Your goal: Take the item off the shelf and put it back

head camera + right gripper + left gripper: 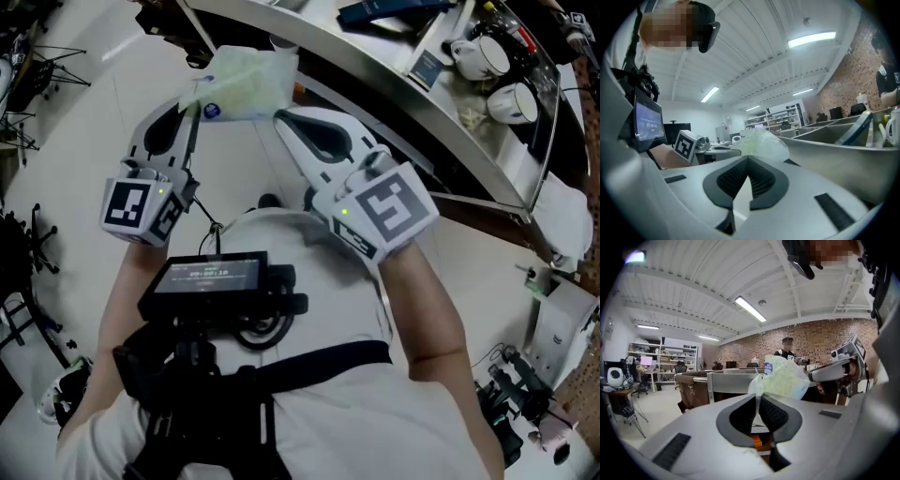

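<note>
Pale-green packet, long axis sideways, pinched in left gripper jaws.

Open-plan lab or workshop hall. Landmark: long grey metal compartment shelf. Behind shelf: red brick wall, person in dark cap standing. Above shelf: white ribbed ceiling with fluorescent tube lamps. Far left of shelf: white storage racks full of boxes, black office chairs. Inside shelf: white ceramic mugs. Beside shelf on pale floor: black tripod stands.
</note>
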### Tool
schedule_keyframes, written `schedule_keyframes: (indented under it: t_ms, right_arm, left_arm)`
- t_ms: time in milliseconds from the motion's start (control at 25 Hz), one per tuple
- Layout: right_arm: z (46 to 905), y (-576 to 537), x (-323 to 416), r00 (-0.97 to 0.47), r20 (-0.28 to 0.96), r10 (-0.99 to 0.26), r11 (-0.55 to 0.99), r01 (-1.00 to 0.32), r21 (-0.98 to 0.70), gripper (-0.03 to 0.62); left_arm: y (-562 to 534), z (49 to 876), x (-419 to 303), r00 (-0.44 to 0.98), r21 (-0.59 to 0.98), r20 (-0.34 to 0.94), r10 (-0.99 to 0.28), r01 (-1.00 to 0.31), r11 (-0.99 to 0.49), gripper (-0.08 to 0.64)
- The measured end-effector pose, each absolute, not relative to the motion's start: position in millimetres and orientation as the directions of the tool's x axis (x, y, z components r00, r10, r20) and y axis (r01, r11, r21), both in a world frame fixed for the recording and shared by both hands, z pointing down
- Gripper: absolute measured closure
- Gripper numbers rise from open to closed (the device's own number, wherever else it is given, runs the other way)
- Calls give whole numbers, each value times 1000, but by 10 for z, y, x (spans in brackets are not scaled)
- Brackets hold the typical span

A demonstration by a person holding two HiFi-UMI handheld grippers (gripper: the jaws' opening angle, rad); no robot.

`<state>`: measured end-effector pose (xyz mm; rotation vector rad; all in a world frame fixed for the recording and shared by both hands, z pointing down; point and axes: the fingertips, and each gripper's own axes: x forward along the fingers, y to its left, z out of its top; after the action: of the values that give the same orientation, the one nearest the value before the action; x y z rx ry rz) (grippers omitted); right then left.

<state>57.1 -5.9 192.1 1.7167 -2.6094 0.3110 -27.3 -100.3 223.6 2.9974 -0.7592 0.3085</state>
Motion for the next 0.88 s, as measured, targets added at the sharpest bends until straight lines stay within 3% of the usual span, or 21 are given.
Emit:
schedule_keyframes:
  t_ms: [880]
  right_arm:
    - [2099,122,884,-370,134,-919,343,-920,-187,584]
  left_arm:
    - [-876,2344,-180,847,-12,209,-489,-498,-867,545]
